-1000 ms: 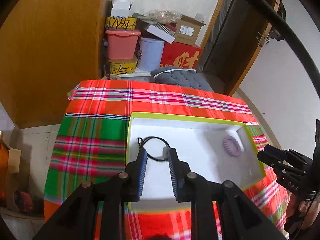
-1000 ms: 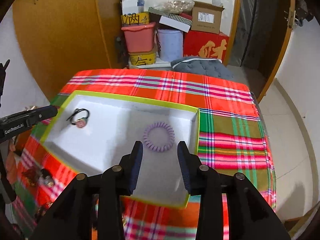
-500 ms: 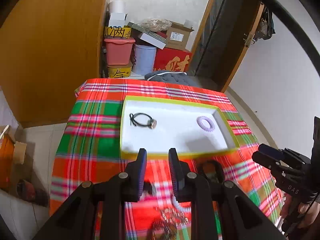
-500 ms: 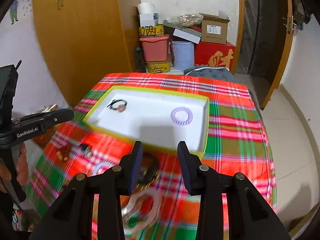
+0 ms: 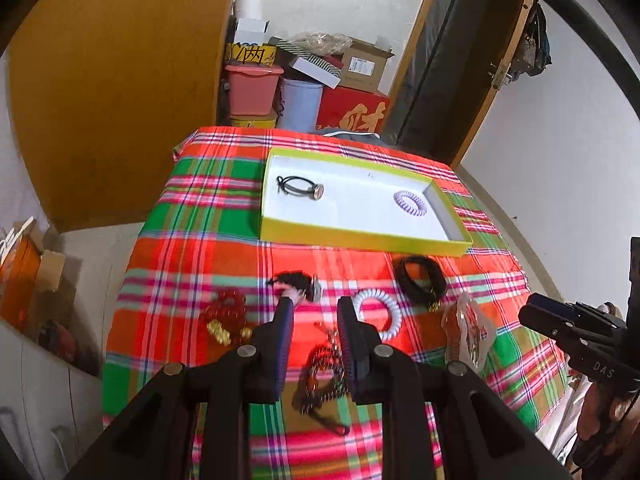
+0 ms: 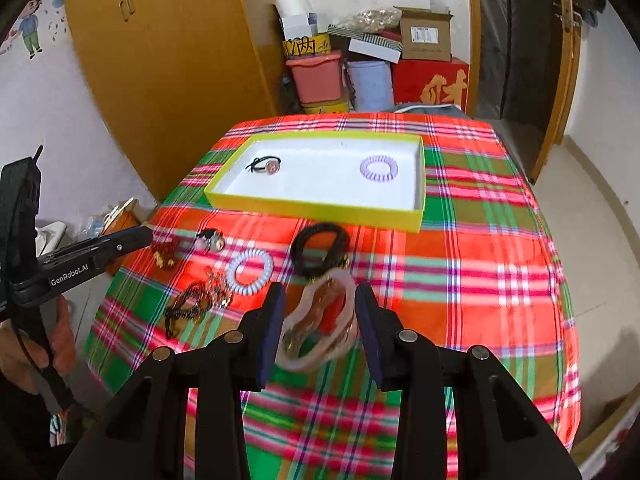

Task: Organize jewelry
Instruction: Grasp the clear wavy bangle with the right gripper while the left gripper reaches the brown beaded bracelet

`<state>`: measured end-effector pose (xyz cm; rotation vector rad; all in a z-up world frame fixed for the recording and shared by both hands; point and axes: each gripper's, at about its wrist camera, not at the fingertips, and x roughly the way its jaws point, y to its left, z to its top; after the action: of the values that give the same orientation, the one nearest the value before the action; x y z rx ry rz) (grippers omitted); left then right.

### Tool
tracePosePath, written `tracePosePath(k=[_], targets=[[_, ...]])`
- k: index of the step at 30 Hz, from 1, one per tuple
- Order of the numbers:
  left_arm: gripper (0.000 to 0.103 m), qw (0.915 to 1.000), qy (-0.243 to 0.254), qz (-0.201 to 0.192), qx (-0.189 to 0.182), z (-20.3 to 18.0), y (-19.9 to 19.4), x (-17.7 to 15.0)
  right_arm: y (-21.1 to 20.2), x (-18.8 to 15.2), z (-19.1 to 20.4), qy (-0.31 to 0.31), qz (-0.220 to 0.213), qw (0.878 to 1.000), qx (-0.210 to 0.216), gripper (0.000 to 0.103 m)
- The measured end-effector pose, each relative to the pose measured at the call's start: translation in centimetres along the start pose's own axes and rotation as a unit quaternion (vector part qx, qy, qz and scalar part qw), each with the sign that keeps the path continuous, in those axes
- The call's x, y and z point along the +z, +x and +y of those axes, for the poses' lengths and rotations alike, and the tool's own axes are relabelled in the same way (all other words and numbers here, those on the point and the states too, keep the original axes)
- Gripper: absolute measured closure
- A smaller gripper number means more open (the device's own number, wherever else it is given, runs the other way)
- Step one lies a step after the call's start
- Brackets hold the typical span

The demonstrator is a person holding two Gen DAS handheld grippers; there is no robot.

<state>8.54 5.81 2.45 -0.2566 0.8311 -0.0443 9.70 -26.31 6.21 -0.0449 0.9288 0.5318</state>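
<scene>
Plaid cloth [image 6: 460,264] in red, green and white covers the desk, and the jewelry lies on it in two groups. At the far side sits a shallow tray [image 6: 320,206] with a yellow-green rim and white floor; inside it a black hair tie with a round charm [image 6: 266,165] lies at the left end and a lilac spiral hair ring [image 6: 379,168] at the right end, well apart from each other.

Loose pieces lie on the cloth in front of the tray: a thick black band [image 6: 320,252] just before the tray's near wall, a white spiral ring [image 6: 250,271] to its left, a small dark tie with a charm [image 6: 210,240], a red and gold beaded piece [image 6: 164,254] and a dark beaded string [image 6: 192,306].

Right tool [image 6: 320,312] hangs above the near part of the desk with its jaws apart and released; a clear packet holding gold and red pieces [image 6: 320,326] lies on the cloth below, seen between the two fingers but not pressed by them.

Left tool [image 5: 314,326] also grips nothing, its jaws narrowly parted. Seen from its camera, the small dark tie [image 5: 296,284] lies just beyond the left fingertip, the white spiral ring [image 5: 378,314] just right of the right finger, and the dark beaded string [image 5: 324,380] below the gap.
</scene>
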Motion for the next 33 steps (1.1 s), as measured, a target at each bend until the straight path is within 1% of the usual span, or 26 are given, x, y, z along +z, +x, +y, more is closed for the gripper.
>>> tracePosePath(k=[8, 13, 18, 20, 21, 33], targets=[[0.081, 0.9999, -0.003, 0.011, -0.001, 0.7, -0.5, -1.6, 0.2, -1.5, -0.7, 0.021, 0.016, 1.000, 0.000, 0.066], [0.081, 0.9997, -0.016, 0.018, -0.002, 1.5, -0.5, -2.3, 0.3, -1.7, -0.9, 0.026, 0.021, 0.999, -0.001, 0.066], [0.080, 0.9990, -0.021, 0.038, -0.013, 1.6, 0.6, -3.1, 1.2, -2.1, -0.9, 0.029, 0.032, 0.999, 0.000, 0.066], [0.072, 0.9986, -0.022, 0.046, -0.015, 1.5, 1.2, -3.4, 1.7, -2.2, -1.0, 0.031, 0.038, 0.999, -0.001, 0.066], [0.071, 0.9984, -0.022, 0.050, -0.016, 1.4, 1.5, -3.5, 1.9, -2.3, -1.1, 0.033, 0.041, 0.999, -0.001, 0.066], [0.071, 0.9965, -0.013, 0.078, -0.027, 0.4, 4.5, -4.4, 3.9, -2.0, -1.5, 0.050, 0.062, 0.997, -0.005, 0.066]])
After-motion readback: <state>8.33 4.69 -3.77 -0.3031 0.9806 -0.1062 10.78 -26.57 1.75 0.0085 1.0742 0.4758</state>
